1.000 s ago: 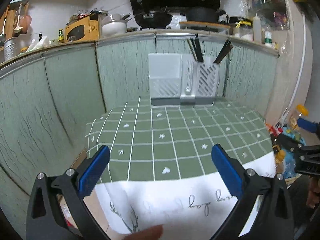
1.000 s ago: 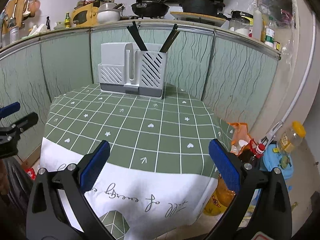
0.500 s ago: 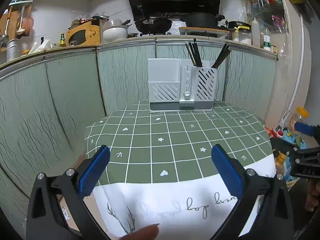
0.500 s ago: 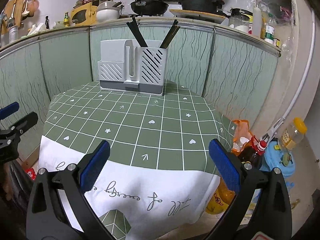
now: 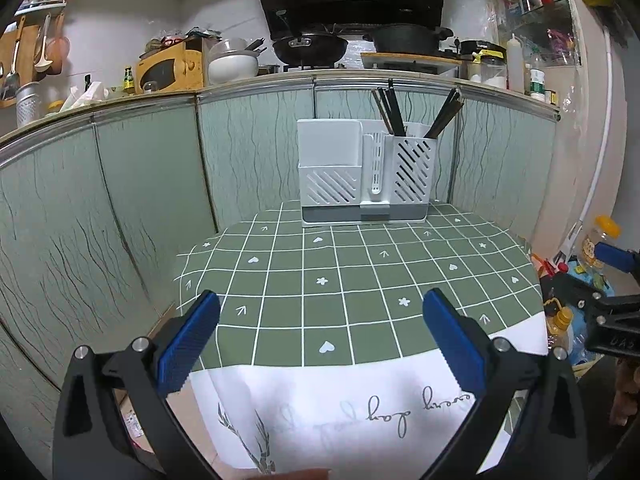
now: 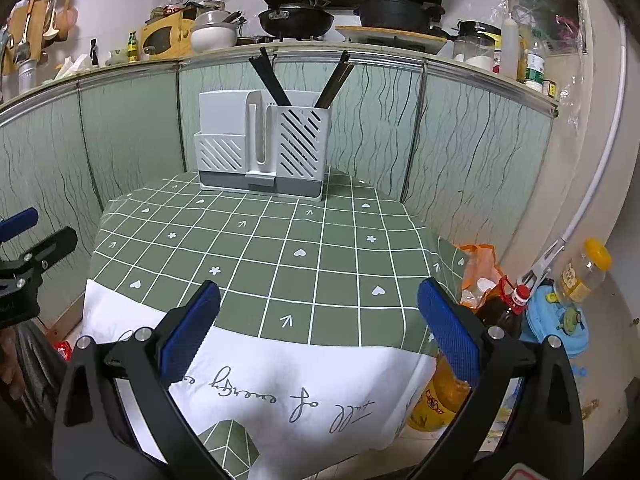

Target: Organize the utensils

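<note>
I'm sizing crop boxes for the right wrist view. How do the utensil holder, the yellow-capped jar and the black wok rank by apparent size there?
1. utensil holder, clearly largest.
2. black wok and yellow-capped jar look about alike; the jar is nearer the camera, so I won't rank them.

We're looking at left gripper (image 5: 321,340) and right gripper (image 6: 318,334), same build: black plastic arms forking into triangular cutouts, silver round screw heads sitting on each arm, two per side. Fingers (image 5: 188,344) wearing bright blue ribbed pads with toothed inner edges. Right unit showing pale embossed lettering on black body in left view, too small for us to read. Red-white sticker peeking at right view's bottom edge.
</note>
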`<state>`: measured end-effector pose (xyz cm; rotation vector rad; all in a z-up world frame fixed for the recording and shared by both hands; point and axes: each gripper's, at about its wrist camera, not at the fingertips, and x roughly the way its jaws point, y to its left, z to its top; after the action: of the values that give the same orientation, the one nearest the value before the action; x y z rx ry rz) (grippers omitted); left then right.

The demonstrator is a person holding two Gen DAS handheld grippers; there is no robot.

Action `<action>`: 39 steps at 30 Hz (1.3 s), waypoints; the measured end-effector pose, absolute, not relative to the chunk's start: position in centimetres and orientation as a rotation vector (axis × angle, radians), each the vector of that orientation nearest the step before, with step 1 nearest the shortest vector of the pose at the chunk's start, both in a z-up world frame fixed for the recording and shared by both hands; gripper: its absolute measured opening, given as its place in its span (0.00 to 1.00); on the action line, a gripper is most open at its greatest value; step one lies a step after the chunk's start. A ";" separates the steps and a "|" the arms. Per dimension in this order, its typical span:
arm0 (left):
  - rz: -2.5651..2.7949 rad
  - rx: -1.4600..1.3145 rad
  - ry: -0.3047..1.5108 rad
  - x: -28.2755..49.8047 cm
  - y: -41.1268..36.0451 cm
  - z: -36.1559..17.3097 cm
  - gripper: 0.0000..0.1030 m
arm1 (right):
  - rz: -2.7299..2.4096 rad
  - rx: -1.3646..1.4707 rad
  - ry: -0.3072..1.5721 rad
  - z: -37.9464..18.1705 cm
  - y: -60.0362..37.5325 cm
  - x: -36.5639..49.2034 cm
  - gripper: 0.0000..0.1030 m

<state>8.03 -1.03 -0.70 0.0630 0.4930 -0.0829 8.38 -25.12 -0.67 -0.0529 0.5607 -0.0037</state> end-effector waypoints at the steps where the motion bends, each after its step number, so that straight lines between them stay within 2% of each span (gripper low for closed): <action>1: -0.082 0.062 0.497 8.0 -1.0 -0.7 0.95 | -0.004 -0.052 0.559 -0.6 -25.2 8.4 0.92; 39: -0.094 0.080 0.533 7.7 -1.1 -1.3 0.96 | -0.017 -0.035 0.563 -0.5 -25.4 8.2 0.92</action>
<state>7.74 -1.12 -1.30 0.0798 0.5329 -0.0942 8.17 -25.38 -0.53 -0.0346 0.5633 -0.0168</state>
